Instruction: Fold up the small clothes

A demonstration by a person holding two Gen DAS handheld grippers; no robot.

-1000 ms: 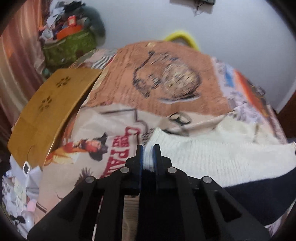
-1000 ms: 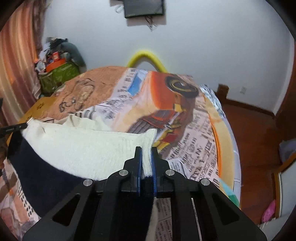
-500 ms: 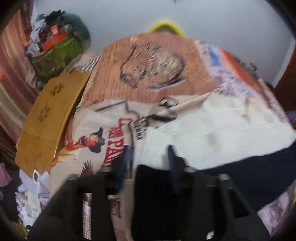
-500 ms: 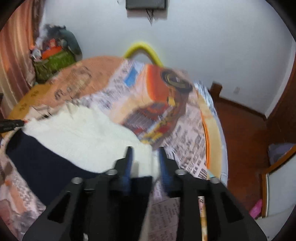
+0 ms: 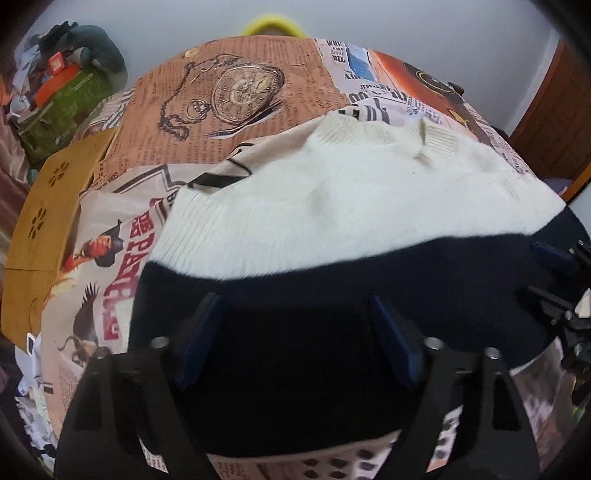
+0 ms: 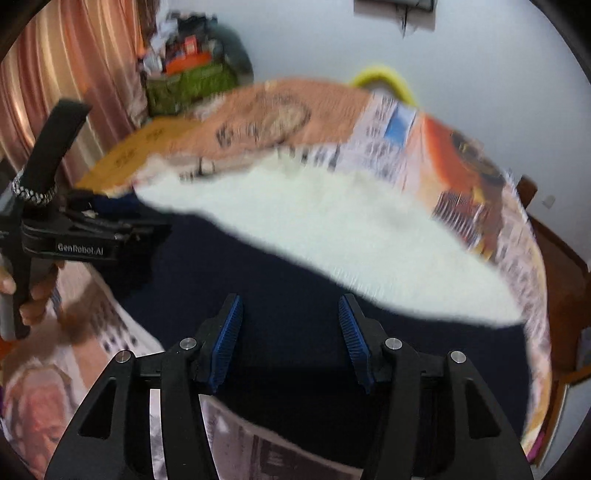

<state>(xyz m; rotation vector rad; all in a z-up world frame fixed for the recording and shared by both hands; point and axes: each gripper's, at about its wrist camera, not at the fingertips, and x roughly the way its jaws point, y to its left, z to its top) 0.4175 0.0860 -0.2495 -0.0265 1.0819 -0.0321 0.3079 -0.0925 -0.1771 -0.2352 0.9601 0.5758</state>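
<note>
A small knit sweater (image 5: 351, 206), cream on the far half and navy on the near half, lies spread flat on the printed bedspread (image 5: 236, 92). It also shows in the right wrist view (image 6: 332, 229), blurred. My left gripper (image 5: 295, 317) is open and empty over the navy part near its left side. My right gripper (image 6: 290, 314) is open and empty over the navy part towards its right side. The left gripper also shows at the left of the right wrist view (image 6: 122, 218), held in a hand. The right gripper shows at the right edge of the left wrist view (image 5: 561, 258).
A yellow wooden board (image 5: 48, 206) lies along the bed's left side. A green bag with clutter (image 5: 59, 99) stands in the far left corner by a curtain. A yellow hoop (image 5: 273, 24) sticks up behind the bed. Wooden floor and furniture (image 6: 561, 266) lie to the right.
Both grippers were shut on the sweater's cream edge a second ago. They have opened, let it drop flat on the bed, and drawn back over the navy part.
</note>
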